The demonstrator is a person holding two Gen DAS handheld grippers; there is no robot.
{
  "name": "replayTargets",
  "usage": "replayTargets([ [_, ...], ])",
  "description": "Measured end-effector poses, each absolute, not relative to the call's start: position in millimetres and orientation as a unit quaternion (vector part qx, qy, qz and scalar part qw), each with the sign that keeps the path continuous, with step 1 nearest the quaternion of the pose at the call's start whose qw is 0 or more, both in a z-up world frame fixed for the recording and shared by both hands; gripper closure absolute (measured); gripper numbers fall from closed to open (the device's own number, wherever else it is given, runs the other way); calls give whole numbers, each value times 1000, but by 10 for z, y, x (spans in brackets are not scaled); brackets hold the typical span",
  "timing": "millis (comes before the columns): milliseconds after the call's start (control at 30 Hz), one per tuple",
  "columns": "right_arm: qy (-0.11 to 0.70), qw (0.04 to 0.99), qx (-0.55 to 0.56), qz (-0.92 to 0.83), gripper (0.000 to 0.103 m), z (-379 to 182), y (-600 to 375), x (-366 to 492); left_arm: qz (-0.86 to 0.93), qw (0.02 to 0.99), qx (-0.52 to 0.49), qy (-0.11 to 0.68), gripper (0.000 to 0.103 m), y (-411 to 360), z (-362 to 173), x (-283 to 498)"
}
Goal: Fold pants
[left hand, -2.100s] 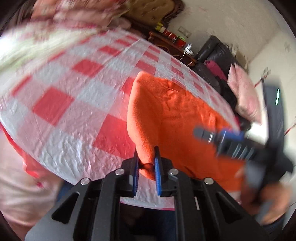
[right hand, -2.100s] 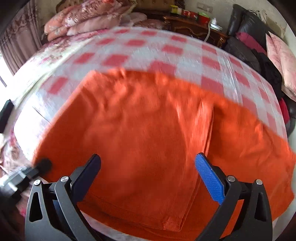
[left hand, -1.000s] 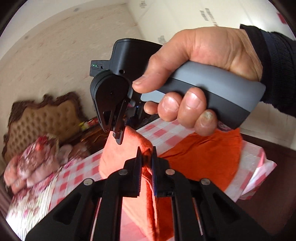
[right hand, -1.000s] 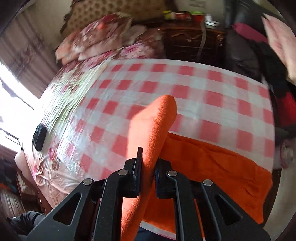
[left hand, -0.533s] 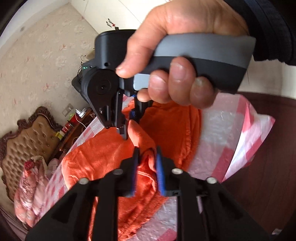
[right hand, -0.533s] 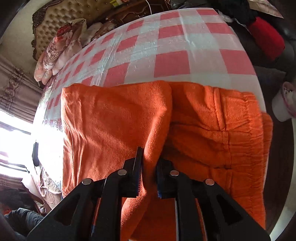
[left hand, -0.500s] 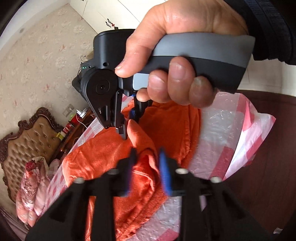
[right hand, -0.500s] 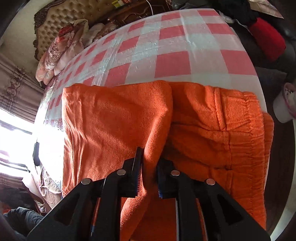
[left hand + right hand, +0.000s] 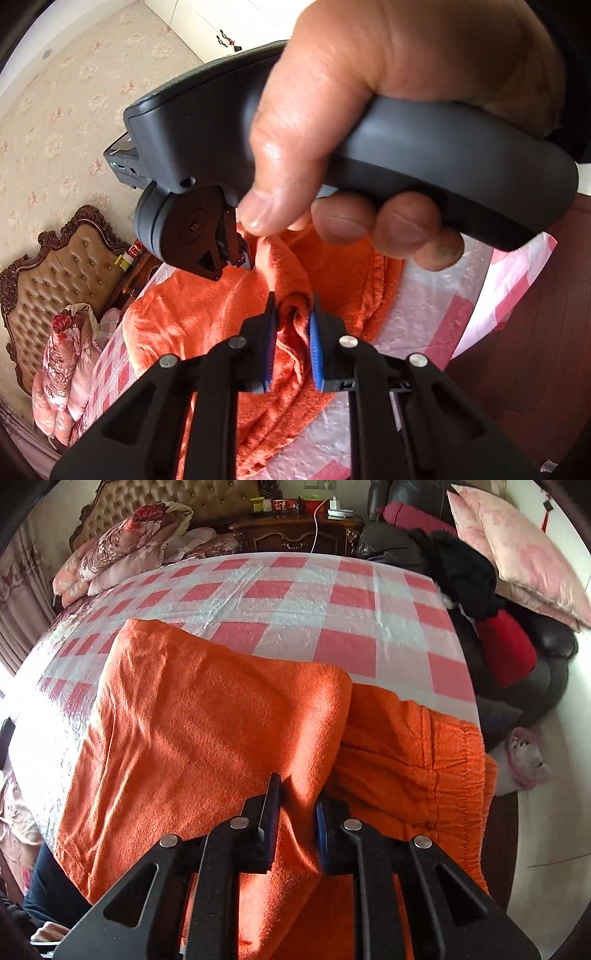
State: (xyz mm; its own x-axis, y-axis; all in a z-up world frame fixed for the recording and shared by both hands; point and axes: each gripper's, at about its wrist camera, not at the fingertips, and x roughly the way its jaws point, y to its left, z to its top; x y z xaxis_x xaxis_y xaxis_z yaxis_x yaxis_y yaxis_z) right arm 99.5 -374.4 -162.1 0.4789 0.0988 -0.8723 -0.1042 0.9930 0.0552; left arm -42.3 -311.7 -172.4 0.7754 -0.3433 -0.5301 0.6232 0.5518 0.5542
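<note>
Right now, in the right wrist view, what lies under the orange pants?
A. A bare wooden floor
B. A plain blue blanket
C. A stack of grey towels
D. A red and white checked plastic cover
D: the orange pants lie spread on a red and white checked plastic cover that reaches past them toward the headboard.

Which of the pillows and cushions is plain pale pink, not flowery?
The pale pink pillow on the dark sofa at the right. The bedding by the headboard has dark red flowers all over.
</note>
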Motion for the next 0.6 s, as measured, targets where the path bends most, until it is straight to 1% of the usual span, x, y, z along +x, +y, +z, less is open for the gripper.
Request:
replayTargets([
  [300,514,857,-7,44,89,-1613,-3647,1055,-266,870,364,202,90,-2871,-1758,-151],
  [600,510,859,-13,39,90,-1654,-3231,1261,-230,886,329,233,90,-2460,-1764,182],
])
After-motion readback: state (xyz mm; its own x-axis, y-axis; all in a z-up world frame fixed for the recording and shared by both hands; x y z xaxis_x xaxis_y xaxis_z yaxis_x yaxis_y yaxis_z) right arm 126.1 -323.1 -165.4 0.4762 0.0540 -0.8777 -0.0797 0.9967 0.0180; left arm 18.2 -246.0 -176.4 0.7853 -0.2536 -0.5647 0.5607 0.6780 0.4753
